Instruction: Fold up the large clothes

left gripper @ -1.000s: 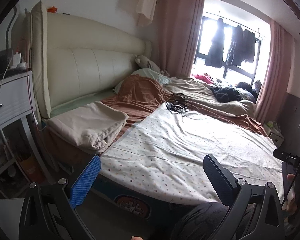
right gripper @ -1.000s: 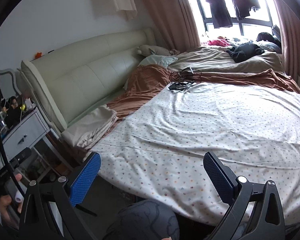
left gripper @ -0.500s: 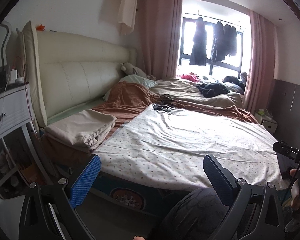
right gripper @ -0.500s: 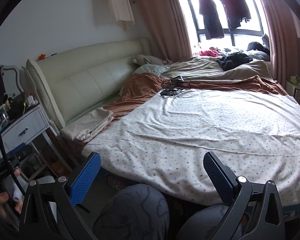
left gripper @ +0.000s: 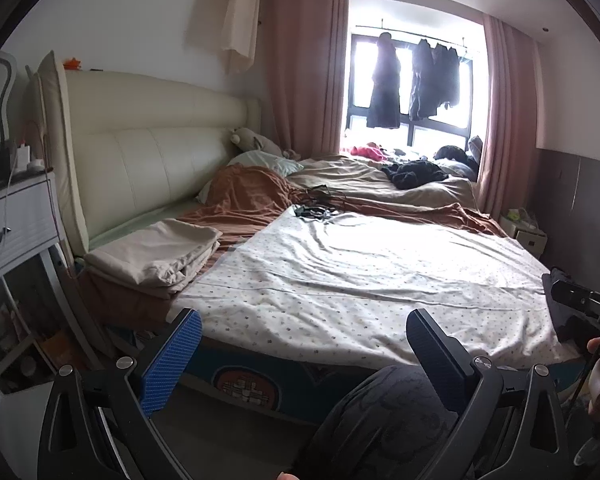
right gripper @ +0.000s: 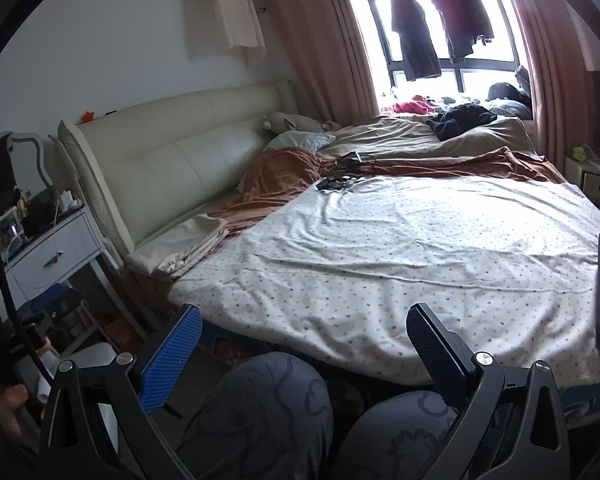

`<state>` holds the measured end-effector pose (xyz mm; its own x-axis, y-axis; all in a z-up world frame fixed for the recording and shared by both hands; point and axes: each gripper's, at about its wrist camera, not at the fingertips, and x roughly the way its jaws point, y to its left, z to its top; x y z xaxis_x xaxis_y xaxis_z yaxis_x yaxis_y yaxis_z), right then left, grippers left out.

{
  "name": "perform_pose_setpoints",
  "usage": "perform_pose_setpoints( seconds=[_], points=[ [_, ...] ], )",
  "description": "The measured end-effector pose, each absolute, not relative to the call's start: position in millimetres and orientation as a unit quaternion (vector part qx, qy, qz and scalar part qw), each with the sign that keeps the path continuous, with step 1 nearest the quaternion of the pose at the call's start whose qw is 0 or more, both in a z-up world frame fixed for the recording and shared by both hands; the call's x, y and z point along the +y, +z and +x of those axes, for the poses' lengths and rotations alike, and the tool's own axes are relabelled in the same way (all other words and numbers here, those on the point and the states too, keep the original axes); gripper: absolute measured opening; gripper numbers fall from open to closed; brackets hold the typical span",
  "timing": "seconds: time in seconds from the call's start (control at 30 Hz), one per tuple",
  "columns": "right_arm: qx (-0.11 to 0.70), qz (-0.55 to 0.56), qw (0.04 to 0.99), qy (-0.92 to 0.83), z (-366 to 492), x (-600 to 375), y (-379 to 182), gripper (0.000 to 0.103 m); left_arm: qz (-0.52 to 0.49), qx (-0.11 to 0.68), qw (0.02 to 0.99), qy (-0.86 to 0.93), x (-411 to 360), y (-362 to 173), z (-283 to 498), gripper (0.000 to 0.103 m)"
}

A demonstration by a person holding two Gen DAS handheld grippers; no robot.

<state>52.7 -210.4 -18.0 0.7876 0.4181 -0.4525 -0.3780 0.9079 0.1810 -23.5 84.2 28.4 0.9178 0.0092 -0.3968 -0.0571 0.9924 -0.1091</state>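
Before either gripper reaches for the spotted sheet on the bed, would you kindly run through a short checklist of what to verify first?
1. Left gripper open and empty: ok.
2. Right gripper open and empty: ok.
3. Spotted sheet spread flat: ok, light wrinkles only.
4. Near edge within reach of both grippers: ok, it hangs just ahead of the fingers.
5. Sheet free of clutter: not ok, black cables lie on its far corner.
6. Folded beige cloth clear of the sheet: ok, it lies beside it.
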Motion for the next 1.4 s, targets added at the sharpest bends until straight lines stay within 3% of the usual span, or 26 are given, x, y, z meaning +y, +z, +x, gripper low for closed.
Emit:
perform_pose_setpoints(
  seconds=[1.4],
  points=[
    [0.255, 0.042, 0.943, 0.211, 47, -197, -24, 0.103, -0.063, 0.194, 0.978, 0.033, 89, 32, -39, 0.102]
  ],
)
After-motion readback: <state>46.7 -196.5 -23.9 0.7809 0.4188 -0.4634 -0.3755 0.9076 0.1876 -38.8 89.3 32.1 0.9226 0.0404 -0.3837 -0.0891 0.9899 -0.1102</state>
